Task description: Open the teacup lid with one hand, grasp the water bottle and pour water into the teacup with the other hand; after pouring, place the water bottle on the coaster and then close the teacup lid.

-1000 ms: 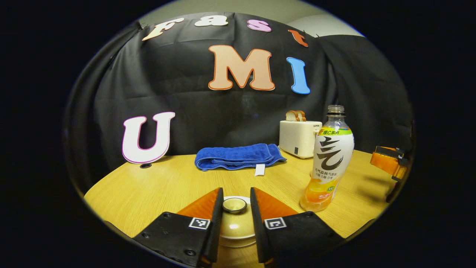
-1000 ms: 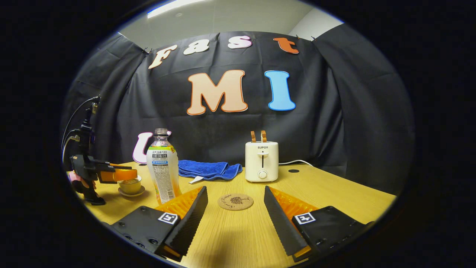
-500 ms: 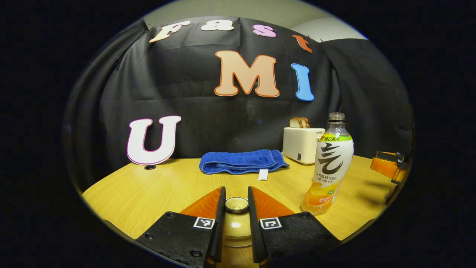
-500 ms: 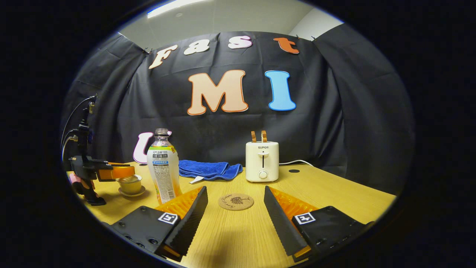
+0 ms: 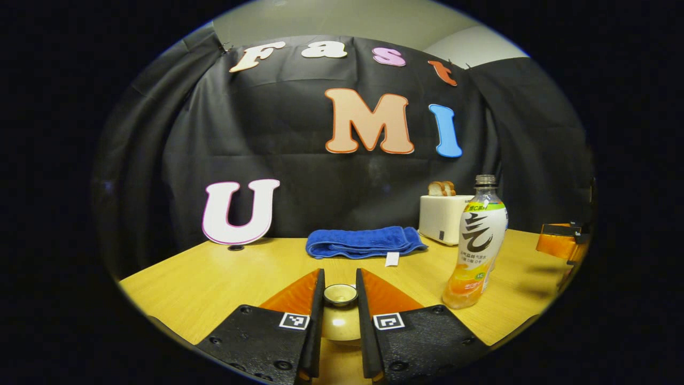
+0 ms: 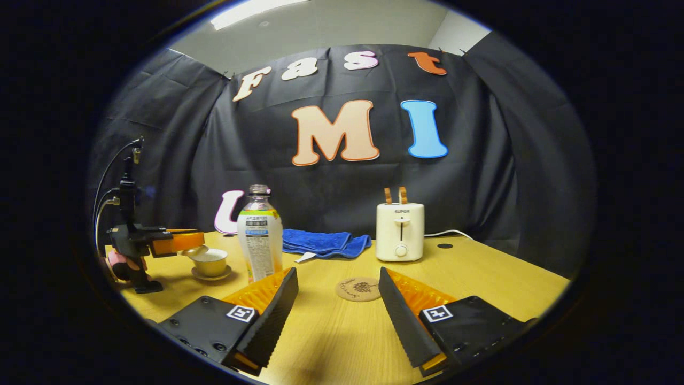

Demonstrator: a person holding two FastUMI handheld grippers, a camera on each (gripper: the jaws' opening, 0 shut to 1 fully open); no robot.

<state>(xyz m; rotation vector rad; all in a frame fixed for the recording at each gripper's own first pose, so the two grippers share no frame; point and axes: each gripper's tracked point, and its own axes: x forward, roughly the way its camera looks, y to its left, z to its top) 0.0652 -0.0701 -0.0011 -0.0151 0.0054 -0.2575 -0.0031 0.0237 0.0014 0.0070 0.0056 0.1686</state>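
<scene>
The right gripper (image 6: pixel 336 299) hangs open above the table (image 6: pixel 497 278), bottle (image 6: pixel 260 240) and coaster (image 6: pixel 359 289) ahead.

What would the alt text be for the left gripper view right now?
The left gripper is shut on the teacup lid, its fingers pressing the knob. To the right an uncapped water bottle stands upright on the wooden table, with a folded blue towel and a toaster behind it.

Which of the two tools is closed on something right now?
The left tool: its fingers pinch the knob of the teacup lid, lifted off the teacup. The right tool stands wide open, holding nothing.
</scene>
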